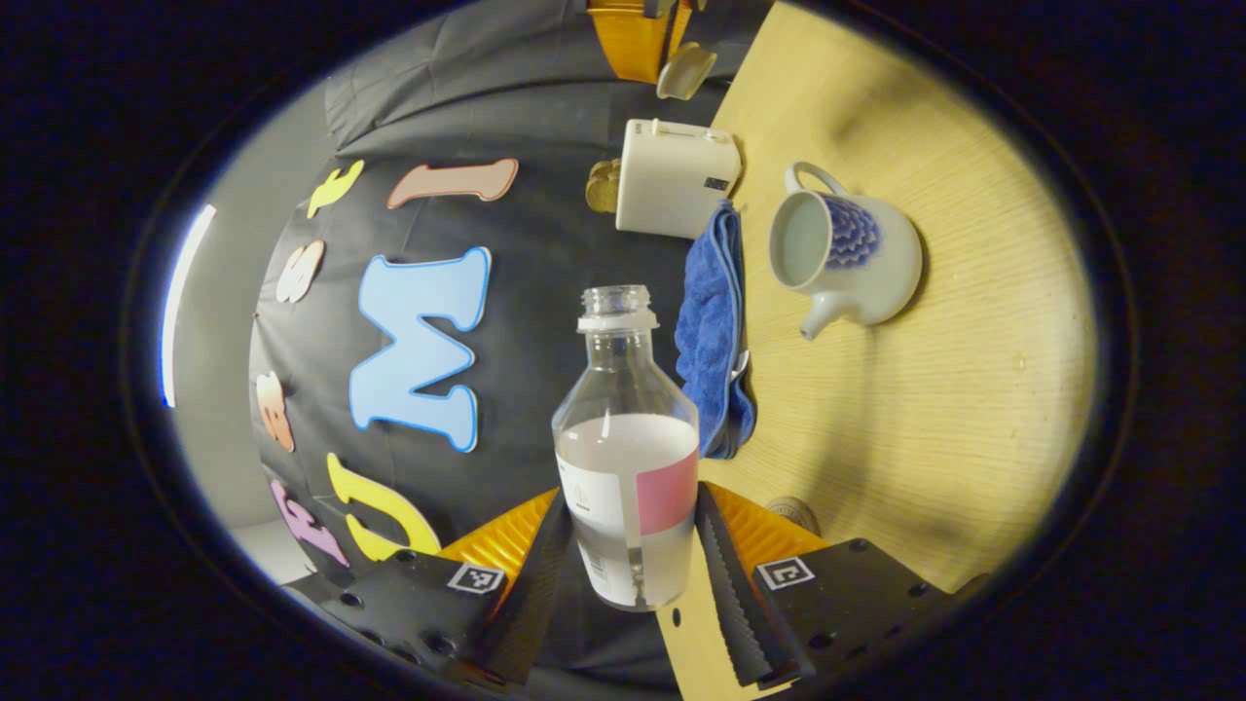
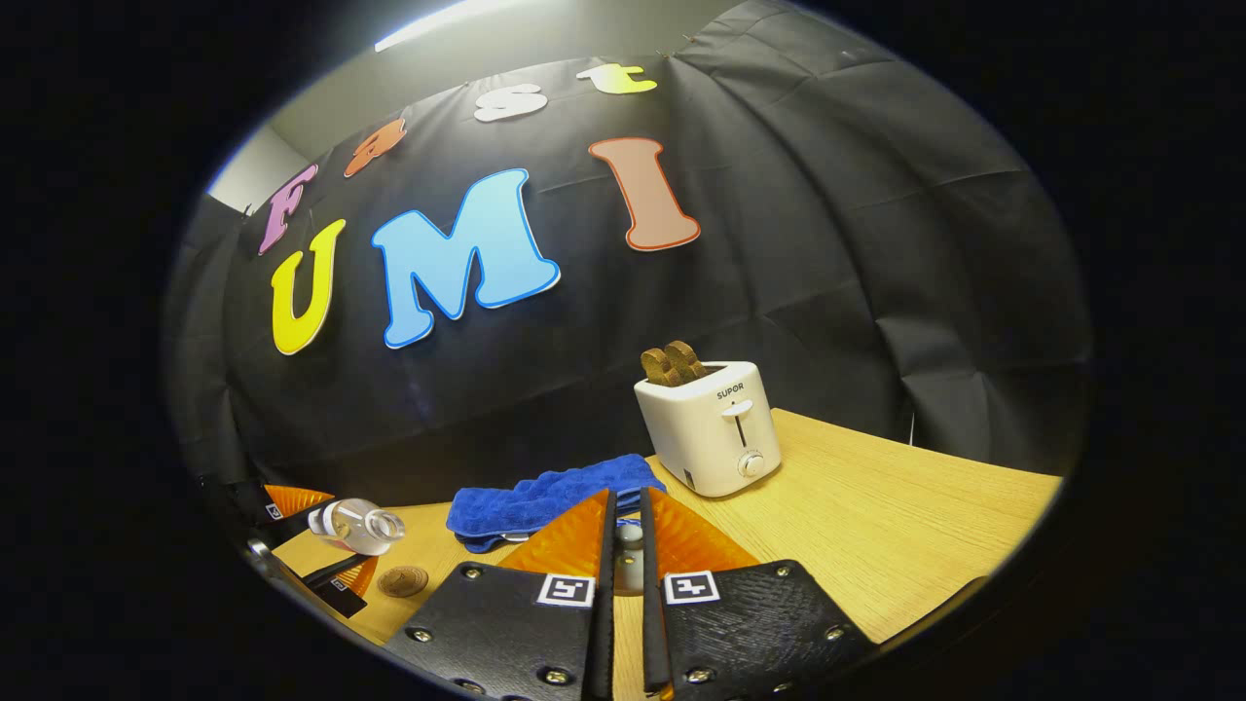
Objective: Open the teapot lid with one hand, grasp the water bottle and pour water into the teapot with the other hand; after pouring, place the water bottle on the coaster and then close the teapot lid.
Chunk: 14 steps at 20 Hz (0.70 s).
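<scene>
A clear water bottle (image 1: 628, 458) with no cap and water in its lower half sits between the fingers of my left gripper (image 1: 633, 497), which is shut on its labelled body. The white teapot (image 1: 842, 253) with a blue pattern stands on the wooden table (image 1: 973, 409), its mouth uncovered. At the top of the left gripper view, my right gripper (image 1: 642, 29) holds the pale teapot lid (image 1: 686, 70). In the right gripper view that gripper (image 2: 629, 498) is shut on the lid (image 2: 628, 563). The bottle (image 2: 355, 526) lies tilted on its side in the left gripper (image 2: 316, 542), above the round brown coaster (image 2: 402, 581).
A white toaster (image 2: 711, 428) with toast in it stands at the back of the table, and a crumpled blue cloth (image 2: 555, 498) lies beside it along the wall. The coaster (image 1: 793, 511) peeks out behind my left gripper's finger.
</scene>
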Each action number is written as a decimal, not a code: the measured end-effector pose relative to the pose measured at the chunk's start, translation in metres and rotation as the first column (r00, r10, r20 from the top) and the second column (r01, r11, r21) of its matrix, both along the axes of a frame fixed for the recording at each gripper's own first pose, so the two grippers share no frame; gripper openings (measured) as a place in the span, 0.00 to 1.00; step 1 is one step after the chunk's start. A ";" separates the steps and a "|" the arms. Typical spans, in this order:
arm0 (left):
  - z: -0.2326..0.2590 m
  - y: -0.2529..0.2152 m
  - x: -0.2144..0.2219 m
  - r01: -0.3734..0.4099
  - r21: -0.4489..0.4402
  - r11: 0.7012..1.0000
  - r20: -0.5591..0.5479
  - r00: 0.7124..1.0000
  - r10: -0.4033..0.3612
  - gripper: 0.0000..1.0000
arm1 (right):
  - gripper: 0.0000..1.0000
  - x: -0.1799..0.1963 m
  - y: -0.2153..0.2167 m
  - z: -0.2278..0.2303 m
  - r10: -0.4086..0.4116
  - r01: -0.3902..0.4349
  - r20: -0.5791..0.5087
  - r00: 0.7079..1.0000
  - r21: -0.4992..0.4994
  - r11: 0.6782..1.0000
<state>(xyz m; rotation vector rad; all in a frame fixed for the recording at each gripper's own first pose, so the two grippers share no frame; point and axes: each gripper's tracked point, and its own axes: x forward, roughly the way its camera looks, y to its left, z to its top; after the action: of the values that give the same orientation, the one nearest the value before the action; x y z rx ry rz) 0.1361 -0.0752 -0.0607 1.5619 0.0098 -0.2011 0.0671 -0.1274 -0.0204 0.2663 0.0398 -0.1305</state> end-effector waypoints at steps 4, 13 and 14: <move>0.002 -0.003 0.002 0.018 0.073 0.997 0.020 1.000 -0.019 0.84 | 0.12 0.000 -0.001 0.000 0.002 -0.002 0.003 1.000 0.012 1.000; 0.006 -0.009 0.001 0.049 0.227 0.973 0.020 0.998 -0.055 0.84 | 0.12 0.000 -0.005 0.001 0.002 -0.002 0.006 1.000 0.032 0.999; 0.006 -0.010 0.001 0.052 0.239 0.970 0.022 0.998 -0.059 0.84 | 0.12 0.000 -0.005 0.001 0.002 -0.002 0.005 1.000 0.035 0.999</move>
<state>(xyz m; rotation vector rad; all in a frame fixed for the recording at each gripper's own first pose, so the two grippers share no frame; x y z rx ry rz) 0.1373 -0.0853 -0.0547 1.8065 -0.0345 -0.2277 0.0666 -0.1323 -0.0193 0.3016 0.0371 -0.1272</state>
